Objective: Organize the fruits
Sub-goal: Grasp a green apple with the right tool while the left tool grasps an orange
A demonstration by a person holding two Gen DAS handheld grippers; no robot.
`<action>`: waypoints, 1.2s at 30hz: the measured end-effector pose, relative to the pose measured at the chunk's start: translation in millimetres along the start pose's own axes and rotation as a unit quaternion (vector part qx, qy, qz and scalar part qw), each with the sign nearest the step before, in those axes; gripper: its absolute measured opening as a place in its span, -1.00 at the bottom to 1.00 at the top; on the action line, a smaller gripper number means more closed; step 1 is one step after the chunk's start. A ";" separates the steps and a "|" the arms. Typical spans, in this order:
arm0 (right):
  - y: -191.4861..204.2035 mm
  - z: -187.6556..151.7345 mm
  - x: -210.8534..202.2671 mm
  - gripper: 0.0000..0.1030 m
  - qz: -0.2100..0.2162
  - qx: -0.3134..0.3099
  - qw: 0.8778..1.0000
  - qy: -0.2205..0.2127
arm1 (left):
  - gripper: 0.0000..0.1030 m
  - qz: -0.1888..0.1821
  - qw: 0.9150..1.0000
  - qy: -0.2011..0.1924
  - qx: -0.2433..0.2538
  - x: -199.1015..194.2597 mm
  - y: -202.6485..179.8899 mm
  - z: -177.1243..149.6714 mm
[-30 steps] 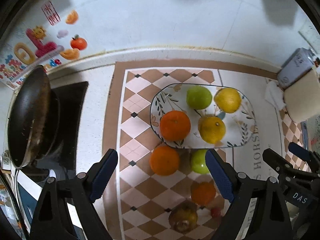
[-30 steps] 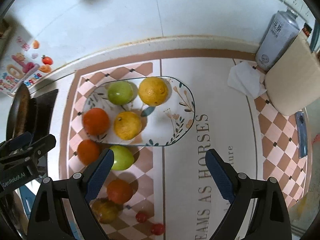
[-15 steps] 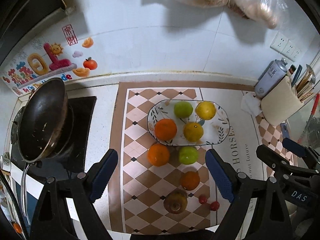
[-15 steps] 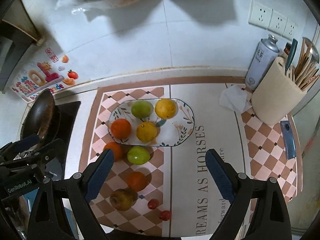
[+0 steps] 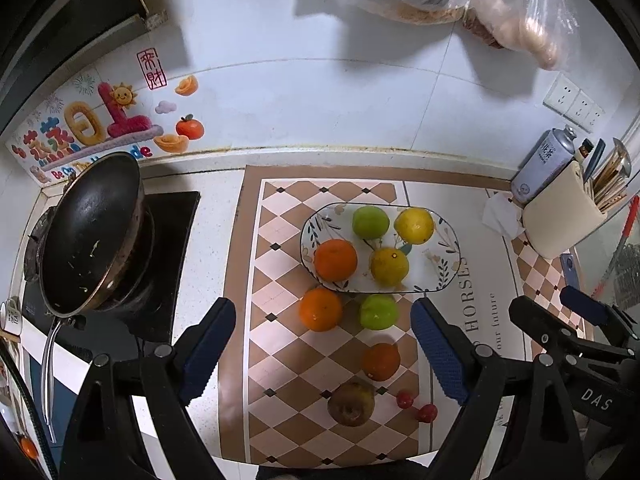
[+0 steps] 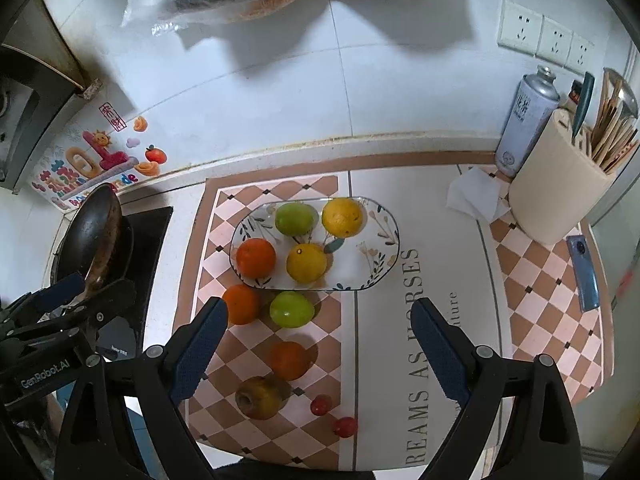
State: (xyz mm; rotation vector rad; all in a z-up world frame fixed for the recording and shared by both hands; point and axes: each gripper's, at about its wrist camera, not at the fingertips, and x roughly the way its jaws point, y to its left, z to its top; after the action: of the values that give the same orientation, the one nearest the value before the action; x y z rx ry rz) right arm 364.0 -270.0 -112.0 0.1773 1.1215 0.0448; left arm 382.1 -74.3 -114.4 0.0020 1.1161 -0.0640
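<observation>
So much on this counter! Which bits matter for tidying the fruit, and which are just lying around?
For the job:
plate holding four fruits
loose oranges
green apple
brownish fruit
two small red fruits
both tools, open and empty: left tool, right tool

Just lying about:
frying pan
spray can
utensil holder
tissue
phone

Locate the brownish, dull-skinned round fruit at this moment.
The brownish round fruit lies off the oval floral plate on the checked mat, at the near edge in both wrist views, just below a small orange fruit and left of two small red fruits.
</observation>
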 end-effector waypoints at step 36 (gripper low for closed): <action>-6.7 -34.3 257.8 0.30 0.072 0.033 0.974 0.213 | 0.99 -0.014 0.977 0.210 -0.032 221.7 31.6 -14.7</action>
State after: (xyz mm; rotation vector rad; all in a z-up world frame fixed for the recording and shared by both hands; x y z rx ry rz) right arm 445.0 -240.3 -357.4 0.3178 1.5372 0.1816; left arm 467.6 -53.5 -320.9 -0.0600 1.5416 -0.0548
